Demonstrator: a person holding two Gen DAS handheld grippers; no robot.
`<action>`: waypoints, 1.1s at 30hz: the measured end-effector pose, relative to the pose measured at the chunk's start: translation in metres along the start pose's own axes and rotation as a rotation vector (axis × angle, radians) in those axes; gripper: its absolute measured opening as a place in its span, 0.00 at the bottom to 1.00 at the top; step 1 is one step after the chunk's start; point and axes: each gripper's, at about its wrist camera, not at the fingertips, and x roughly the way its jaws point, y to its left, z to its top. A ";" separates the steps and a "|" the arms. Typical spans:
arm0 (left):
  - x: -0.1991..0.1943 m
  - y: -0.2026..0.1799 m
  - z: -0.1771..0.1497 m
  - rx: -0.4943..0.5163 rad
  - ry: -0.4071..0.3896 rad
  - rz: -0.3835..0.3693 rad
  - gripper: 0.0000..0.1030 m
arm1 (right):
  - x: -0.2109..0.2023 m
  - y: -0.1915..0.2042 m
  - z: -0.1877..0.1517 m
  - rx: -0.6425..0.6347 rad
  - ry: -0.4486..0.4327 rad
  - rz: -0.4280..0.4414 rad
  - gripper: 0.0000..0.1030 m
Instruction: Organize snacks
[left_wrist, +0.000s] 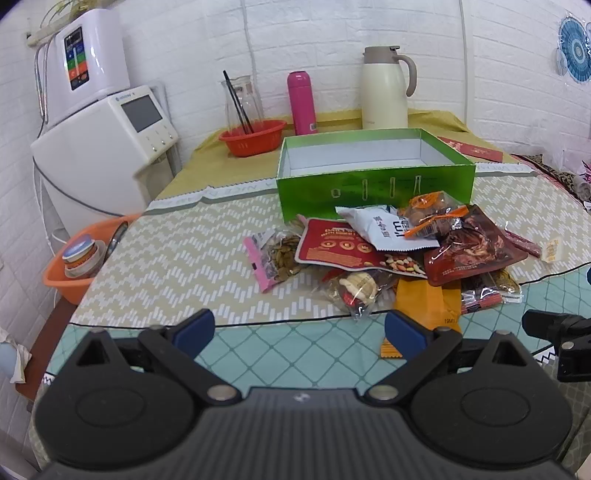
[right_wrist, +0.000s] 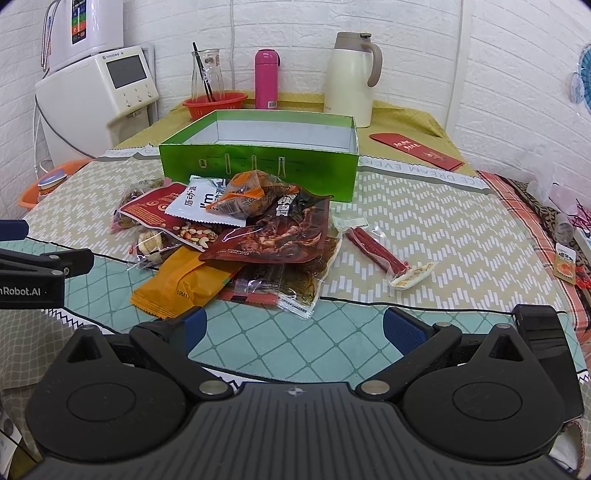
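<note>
Snacks (right_wrist: 236, 236) heaped before one green box (right_wrist: 258, 166), both tools gaping.

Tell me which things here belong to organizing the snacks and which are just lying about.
For the job: open green cardboard box; orange foil snack packet; white foil pouch; red sausage stick.

Lying about: pink thermos bottle; cream insulated jug; red plastic basket; red envelope.

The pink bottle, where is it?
The pink bottle stands upright at the table's back by the wall, between the glass carafe and the cream jug.
</note>
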 end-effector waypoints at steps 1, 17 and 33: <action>0.000 0.000 0.000 0.000 0.001 0.000 0.95 | 0.001 0.000 0.000 -0.001 0.001 0.000 1.00; 0.014 0.000 0.003 -0.003 0.030 -0.014 0.95 | 0.013 -0.002 0.004 0.003 0.018 0.009 1.00; 0.041 0.011 0.061 -0.044 0.004 -0.327 0.95 | 0.036 -0.016 0.030 -0.002 -0.125 0.098 1.00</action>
